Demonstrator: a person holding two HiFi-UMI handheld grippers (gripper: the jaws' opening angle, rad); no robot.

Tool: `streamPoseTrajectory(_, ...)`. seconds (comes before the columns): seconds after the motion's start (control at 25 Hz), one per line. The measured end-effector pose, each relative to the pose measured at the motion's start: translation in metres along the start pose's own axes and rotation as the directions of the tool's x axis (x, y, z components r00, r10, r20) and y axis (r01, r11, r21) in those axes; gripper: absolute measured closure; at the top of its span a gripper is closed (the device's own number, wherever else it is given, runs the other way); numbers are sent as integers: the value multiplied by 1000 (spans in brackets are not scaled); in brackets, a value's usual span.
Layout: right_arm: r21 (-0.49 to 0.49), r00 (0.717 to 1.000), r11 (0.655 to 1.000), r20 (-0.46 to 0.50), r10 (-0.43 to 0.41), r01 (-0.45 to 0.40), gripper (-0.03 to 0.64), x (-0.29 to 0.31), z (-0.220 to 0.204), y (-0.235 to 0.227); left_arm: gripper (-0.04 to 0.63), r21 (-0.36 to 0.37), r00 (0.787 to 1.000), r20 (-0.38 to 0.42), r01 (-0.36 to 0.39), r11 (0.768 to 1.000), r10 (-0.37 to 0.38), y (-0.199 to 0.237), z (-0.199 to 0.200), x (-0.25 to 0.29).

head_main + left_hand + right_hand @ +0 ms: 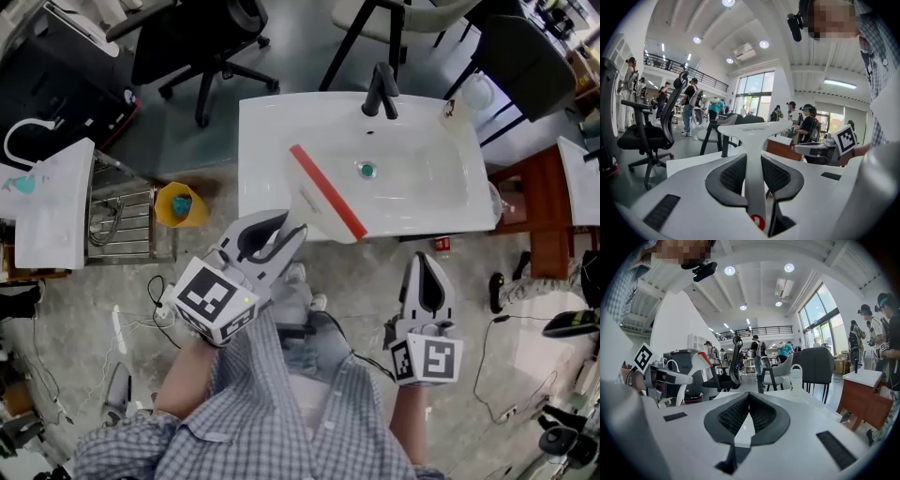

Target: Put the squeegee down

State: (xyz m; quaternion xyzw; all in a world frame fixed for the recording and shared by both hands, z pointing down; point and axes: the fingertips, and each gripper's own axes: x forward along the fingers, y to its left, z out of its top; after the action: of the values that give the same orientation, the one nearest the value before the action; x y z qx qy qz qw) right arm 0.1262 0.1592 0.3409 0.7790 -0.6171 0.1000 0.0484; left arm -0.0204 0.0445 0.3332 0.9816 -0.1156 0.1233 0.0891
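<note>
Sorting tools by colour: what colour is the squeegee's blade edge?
Red, on a white squeegee; head view shows it best.

An open office hall with swivel chairs (202, 37), mezzanine railing (684, 70), freestanding sink (272, 122).

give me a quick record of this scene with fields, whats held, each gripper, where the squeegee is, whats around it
held item: white plastic squeegee with a red rubber blade
left gripper: shut on the squeegee's handle
right gripper: shut, empty, short of the sink's front edge
squeegee position: over the front left part of the white rectangular sink in the head view, blade running diagonally; contact with the basin cannot be told
sink fittings: black faucet at the back rim, teal drain
task state: squeegee not yet put down
</note>
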Motion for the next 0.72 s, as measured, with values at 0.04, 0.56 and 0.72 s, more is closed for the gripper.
streamPoseTrajectory(0.04, 1, 1000, 1000, -1, 0, 0, 608, 5, 1, -2, 500, 3, 1000, -1, 1, 1000, -1, 4, 2, 4)
streamPoseTrajectory(0.56, -29, 1000, 999, 12, 28, -27, 608, 74, 29, 13, 500, 18, 1000, 9, -21, 1000, 21, 68, 23, 18)
streamPoseTrajectory(0.72, -33, 999, 999, 14, 32, -32, 609, 90, 33, 20, 500, 24, 1000, 13, -26, 999, 26, 85, 24, 20)
